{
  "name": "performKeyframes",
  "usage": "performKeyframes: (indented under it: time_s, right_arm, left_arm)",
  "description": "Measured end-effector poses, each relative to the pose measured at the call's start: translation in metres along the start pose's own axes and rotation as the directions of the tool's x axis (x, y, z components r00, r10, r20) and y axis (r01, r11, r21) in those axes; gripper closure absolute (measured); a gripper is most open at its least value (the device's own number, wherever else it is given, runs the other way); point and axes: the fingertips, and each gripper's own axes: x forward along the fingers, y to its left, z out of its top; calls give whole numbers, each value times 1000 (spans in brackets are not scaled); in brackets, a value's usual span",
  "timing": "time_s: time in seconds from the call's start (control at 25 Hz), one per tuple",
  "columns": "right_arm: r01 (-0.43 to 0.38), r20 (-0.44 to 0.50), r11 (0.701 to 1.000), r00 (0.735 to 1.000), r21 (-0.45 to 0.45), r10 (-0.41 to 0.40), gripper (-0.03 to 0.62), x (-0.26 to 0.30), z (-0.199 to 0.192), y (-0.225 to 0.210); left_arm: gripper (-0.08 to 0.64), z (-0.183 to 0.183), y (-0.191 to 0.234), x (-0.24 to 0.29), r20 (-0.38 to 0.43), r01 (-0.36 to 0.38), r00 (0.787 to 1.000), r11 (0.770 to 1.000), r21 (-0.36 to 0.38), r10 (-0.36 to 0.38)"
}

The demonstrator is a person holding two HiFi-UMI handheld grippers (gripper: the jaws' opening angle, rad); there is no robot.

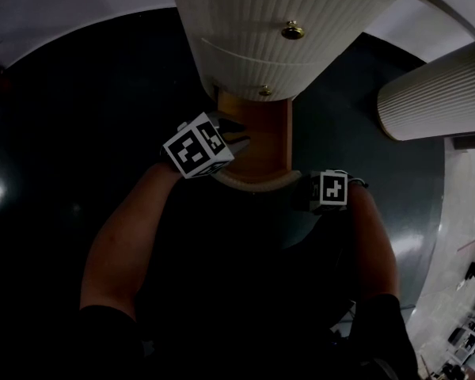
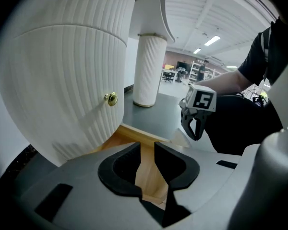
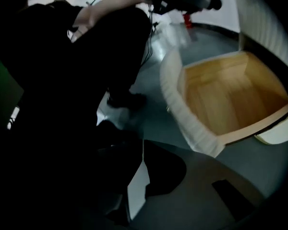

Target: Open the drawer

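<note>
The bottom drawer (image 1: 261,133) of the white ribbed cabinet (image 1: 277,30) stands pulled out, its empty wooden inside (image 3: 230,95) showing behind a curved ribbed front (image 3: 182,109). My left gripper (image 1: 236,137) hangs over the drawer's left side. Its jaws (image 2: 147,147) stand a little apart with only the wooden floor seen between them. My right gripper (image 1: 299,195) is just off the front's right end, apart from it. In the right gripper view its jaws (image 3: 143,150) are shut, empty, over the dark floor. The left gripper view shows it too, as the right gripper (image 2: 193,131) beyond the drawer.
Brass knobs (image 1: 293,30) (image 1: 265,91) sit on the closed drawers above. A second ribbed white column (image 1: 435,93) stands to the right on the dark floor (image 1: 103,109). The person's dark clothing (image 3: 62,80) fills the left of the right gripper view.
</note>
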Motion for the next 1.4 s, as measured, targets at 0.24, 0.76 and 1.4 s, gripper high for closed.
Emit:
performKeyframes:
  time_s: [0.24, 0.76, 1.4]
  right_arm:
    - [56, 518, 998, 855, -37, -29, 572, -81, 88, 6]
    - [504, 862, 863, 454, -39, -227, 572, -272, 200, 64]
    - [374, 982, 927, 156, 40, -105, 572, -304, 255, 85]
  left_arm:
    - [462, 6, -1, -5, 34, 9, 999, 1000, 7, -10]
    - [506, 64, 46, -131, 263, -425, 900, 828, 365, 347]
    - [525, 99, 31, -261, 519, -605, 668, 795, -38, 533]
